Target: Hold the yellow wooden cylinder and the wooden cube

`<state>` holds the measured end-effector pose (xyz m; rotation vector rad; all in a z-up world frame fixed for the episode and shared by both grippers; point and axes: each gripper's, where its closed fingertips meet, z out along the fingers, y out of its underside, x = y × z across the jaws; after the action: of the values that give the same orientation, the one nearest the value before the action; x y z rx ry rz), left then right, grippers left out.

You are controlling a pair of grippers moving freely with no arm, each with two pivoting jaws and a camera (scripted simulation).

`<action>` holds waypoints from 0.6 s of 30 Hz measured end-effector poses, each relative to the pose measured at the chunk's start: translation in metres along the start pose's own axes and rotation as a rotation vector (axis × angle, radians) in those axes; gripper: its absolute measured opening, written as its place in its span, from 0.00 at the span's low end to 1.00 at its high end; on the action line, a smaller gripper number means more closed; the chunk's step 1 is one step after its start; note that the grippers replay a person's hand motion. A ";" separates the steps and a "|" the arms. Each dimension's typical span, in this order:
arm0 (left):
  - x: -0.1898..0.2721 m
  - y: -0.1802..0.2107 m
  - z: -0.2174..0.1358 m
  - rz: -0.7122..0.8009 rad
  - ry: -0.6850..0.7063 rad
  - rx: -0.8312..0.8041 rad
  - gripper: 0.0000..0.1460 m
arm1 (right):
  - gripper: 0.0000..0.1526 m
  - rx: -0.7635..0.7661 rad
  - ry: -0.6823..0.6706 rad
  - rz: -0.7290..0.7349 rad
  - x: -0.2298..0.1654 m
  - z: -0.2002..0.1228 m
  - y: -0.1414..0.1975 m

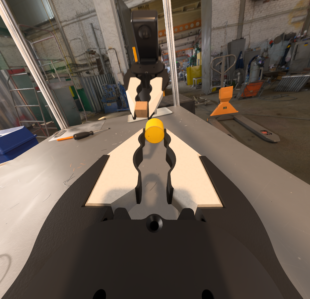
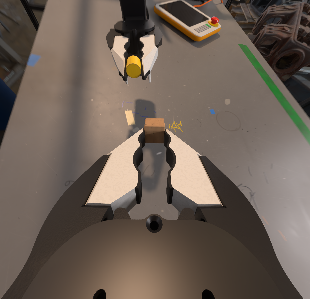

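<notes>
My left gripper [image 1: 154, 131] is shut on the yellow wooden cylinder [image 1: 154, 130], which lies lengthwise between the fingertips, above the grey table. My right gripper [image 2: 154, 131] is shut on the wooden cube [image 2: 154, 131] and holds it above the table too. The two grippers face each other. The right gripper [image 1: 141, 117] with the cube [image 1: 141, 109] shows ahead in the left wrist view. The left gripper [image 2: 137, 80] with the cylinder [image 2: 133, 66] shows ahead in the right wrist view.
On the grey table [image 1: 50, 181] lie a black-handled screwdriver [image 1: 88, 134] and an orange pencil [image 1: 64, 138] at the left, by a metal sheet. A white-and-orange handheld pendant [image 2: 187, 19] lies at the far right. Green tape [image 2: 275, 91] runs along the table's right edge.
</notes>
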<state>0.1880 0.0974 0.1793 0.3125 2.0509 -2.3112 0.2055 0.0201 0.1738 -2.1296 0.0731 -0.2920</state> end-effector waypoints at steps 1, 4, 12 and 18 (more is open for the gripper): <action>0.000 0.001 0.001 0.001 -0.003 -0.014 0.15 | 0.14 -0.024 0.009 -0.034 0.001 -0.002 -0.001; 0.000 0.003 0.002 0.002 -0.008 -0.037 0.15 | 0.14 -0.056 0.016 -0.081 0.001 -0.009 -0.005; -0.005 0.006 0.003 -0.011 -0.043 -0.064 0.15 | 0.14 -0.049 0.083 -0.084 0.008 -0.003 -0.001; -0.004 0.002 0.000 -0.013 -0.030 -0.035 0.15 | 0.14 -0.019 0.054 -0.065 0.005 0.000 -0.006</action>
<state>0.1919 0.0972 0.1779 0.2616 2.0835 -2.2693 0.2101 0.0224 0.1794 -2.1455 0.0377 -0.3891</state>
